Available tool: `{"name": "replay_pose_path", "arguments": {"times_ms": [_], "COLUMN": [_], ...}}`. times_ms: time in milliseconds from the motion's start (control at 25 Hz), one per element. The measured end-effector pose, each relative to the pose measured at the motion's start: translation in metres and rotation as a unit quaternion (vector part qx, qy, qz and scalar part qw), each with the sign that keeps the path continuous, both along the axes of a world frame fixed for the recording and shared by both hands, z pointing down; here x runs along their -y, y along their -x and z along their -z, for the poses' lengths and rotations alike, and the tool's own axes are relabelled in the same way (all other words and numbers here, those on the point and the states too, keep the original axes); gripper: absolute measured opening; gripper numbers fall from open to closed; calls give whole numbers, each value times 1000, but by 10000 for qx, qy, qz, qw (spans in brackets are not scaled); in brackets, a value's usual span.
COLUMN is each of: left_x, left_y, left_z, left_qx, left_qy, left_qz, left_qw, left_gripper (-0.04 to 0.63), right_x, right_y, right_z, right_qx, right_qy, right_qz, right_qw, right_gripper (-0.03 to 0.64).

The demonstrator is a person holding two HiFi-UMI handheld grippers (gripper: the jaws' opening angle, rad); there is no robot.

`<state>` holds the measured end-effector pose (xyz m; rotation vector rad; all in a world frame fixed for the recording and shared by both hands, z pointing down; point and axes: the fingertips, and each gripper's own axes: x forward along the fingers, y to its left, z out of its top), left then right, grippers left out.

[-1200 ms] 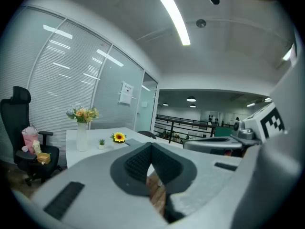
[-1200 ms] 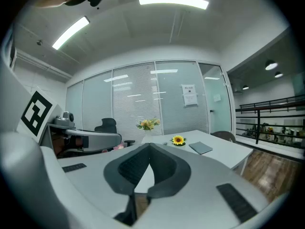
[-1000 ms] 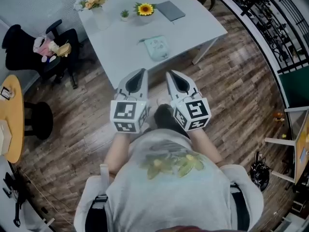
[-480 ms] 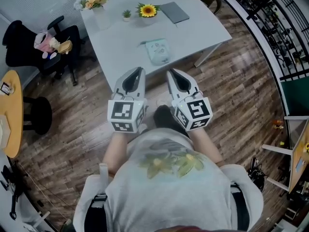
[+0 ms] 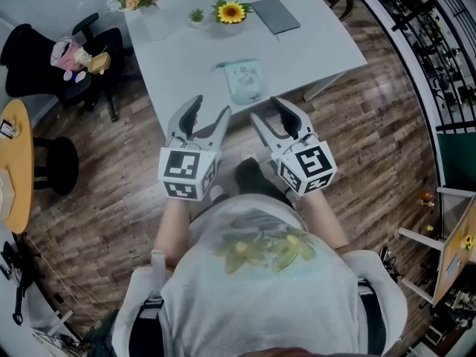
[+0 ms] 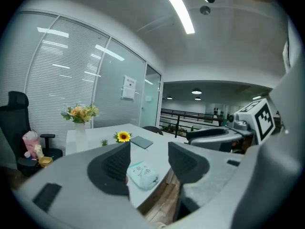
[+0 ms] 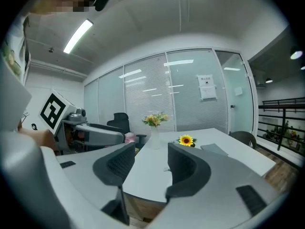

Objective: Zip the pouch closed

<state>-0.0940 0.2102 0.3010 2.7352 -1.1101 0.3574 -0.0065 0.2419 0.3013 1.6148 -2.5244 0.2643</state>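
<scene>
I'm holding the left hand-held gripper (image 5: 208, 110) and right hand-held gripper (image 5: 268, 111) short of the pouch (image 5: 244, 80), which is lying near the desk (image 5: 186, 50) edge. Their jaws have just been opening wide, with nothing between them. The pouch is probably soft and light, so I'm planning to pinch the fabric and the zip pull.

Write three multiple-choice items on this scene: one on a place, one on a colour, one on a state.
1. The pouch lies: A) on the table B) on a shelf C) in a drawer
2. The lone flower by the notebook is: A) red B) yellow C) blue
3. The left gripper is: A) shut on the pouch B) shut, empty C) open, empty

1 A: it rests on the table near the front edge.
2 B: its petals are yellow.
3 C: its jaws have just been opening and stand apart, nothing between them.
</scene>
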Motion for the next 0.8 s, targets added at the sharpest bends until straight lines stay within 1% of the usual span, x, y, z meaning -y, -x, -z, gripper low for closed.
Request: {"name": "replay_pose_path", "arguments": {"times_ms": [80, 520, 640, 800], "left_x": [11, 69, 84, 97], "left_y": [-1, -20, -26, -35], "left_z": [-6, -39, -53, -77], "left_qx": [63, 392, 504, 571], "left_qy": [57, 438, 577, 869], "left_qz": [58, 258, 355, 491], "left_qw": [9999, 9979, 9964, 9934], "left_gripper": [229, 229, 229, 229], "right_x": [10, 70, 86, 100], "right_y": [-6, -41, -48, -51], "right_z": [-6, -32, -43, -63], "right_qx": [-89, -380, -460, -659], "right_qy": [80, 457, 628, 941], "right_qz": [105, 598, 862, 1296], "right_qw": [9999, 9964, 9932, 9849], "right_gripper": [215, 215, 215, 215]}}
